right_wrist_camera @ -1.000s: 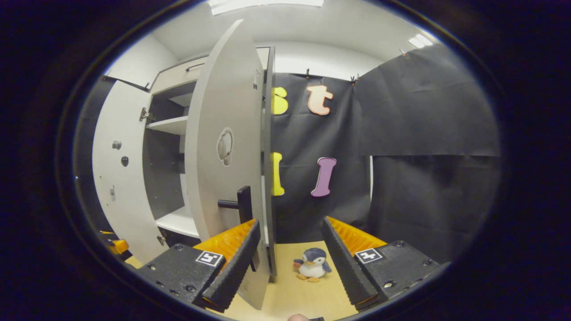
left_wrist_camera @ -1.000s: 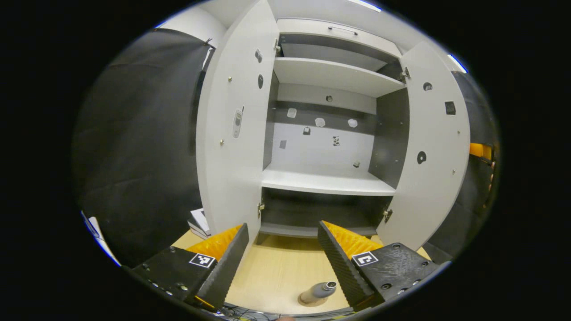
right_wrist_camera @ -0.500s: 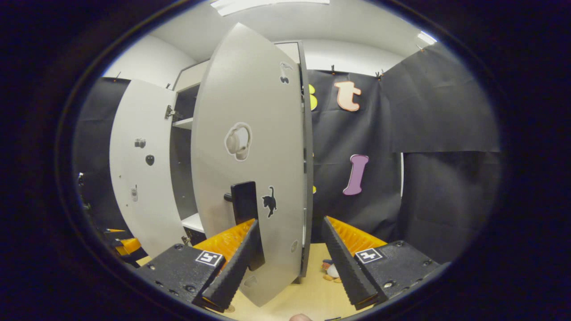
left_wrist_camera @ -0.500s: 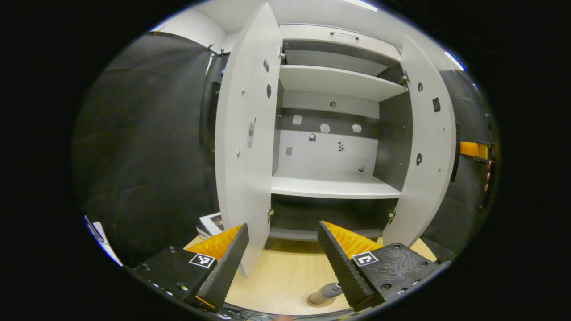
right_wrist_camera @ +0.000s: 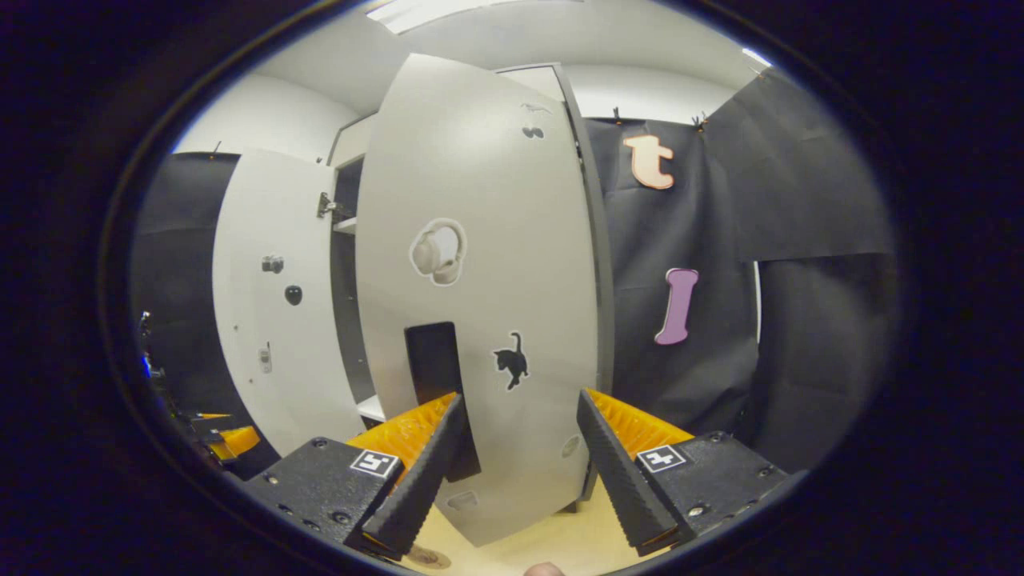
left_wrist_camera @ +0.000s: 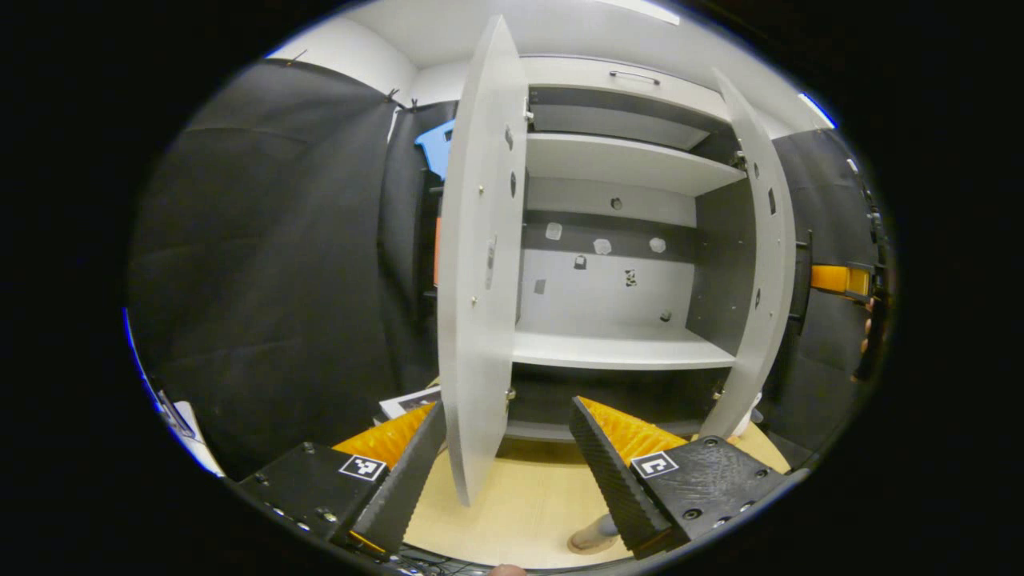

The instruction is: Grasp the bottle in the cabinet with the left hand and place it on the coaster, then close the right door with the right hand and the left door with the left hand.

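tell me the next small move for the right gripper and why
Probably keep pushing the right door toward the cabinet. Its outer face with the black handle sits just ahead of the open right gripper, but a gap to the shelves remains beside its edge, so it isn't shut. The left door stands wide open.

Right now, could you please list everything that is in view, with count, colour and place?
cabinet: one, white and grey, behind the table
left door: one, white, partly open
right door: one, white, partly open
handle: one, black, on the right door
cat sticker: one, black, beside the handle
bottle: one, grey, on the coaster
coaster: one, tan, on the table
table: one, light wood
left hand-held gripper: black-orange, open
right hand-held gripper: black-orange, open
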Available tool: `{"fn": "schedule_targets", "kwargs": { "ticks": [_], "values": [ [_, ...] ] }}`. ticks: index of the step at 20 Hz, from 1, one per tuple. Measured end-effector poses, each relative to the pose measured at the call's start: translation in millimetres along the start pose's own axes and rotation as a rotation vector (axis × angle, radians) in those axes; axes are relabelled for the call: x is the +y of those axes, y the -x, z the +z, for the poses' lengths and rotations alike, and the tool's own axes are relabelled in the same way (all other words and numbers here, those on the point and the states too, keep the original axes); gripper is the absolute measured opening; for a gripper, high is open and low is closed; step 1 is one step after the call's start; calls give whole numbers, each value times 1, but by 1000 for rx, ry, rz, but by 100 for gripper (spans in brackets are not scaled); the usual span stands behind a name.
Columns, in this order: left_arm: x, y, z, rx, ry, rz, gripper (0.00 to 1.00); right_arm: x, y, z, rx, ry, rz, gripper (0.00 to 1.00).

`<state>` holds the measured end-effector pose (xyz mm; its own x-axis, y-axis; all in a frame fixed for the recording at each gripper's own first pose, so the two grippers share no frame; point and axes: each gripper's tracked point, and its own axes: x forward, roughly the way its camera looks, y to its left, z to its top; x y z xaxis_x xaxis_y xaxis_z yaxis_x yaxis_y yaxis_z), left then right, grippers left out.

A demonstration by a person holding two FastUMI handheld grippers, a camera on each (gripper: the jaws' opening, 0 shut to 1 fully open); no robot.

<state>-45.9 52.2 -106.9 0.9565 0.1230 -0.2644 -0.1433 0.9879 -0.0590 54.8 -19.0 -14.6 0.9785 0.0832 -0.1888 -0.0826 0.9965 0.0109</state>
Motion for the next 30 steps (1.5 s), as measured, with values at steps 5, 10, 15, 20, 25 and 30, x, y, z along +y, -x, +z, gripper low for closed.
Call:
{"fn": "schedule_targets", "kwargs": {
  "ticks": [5,10,15,20,25,30],
  "values": [
    [22,0,3,-19,-9,45,99,21,-28,-19,47,-17,33,94],
    [46,4,6,-20,19,107,99,40,-50,-19,58,-13,71,94],
    [80,3,8,-3,12,186,99,40,-45,-25,61,8,59,94],
    [103,-8,19,13,31,212,99,17,-20,-35,72,26,-5,94],
    [130,-23,44,-1,54,232,95,-11,9,-37,60,54,-87,94],
    [142,-44,71,-24,23,238,99,-26,32,-39,62,34,-118,94]
  ]
}}
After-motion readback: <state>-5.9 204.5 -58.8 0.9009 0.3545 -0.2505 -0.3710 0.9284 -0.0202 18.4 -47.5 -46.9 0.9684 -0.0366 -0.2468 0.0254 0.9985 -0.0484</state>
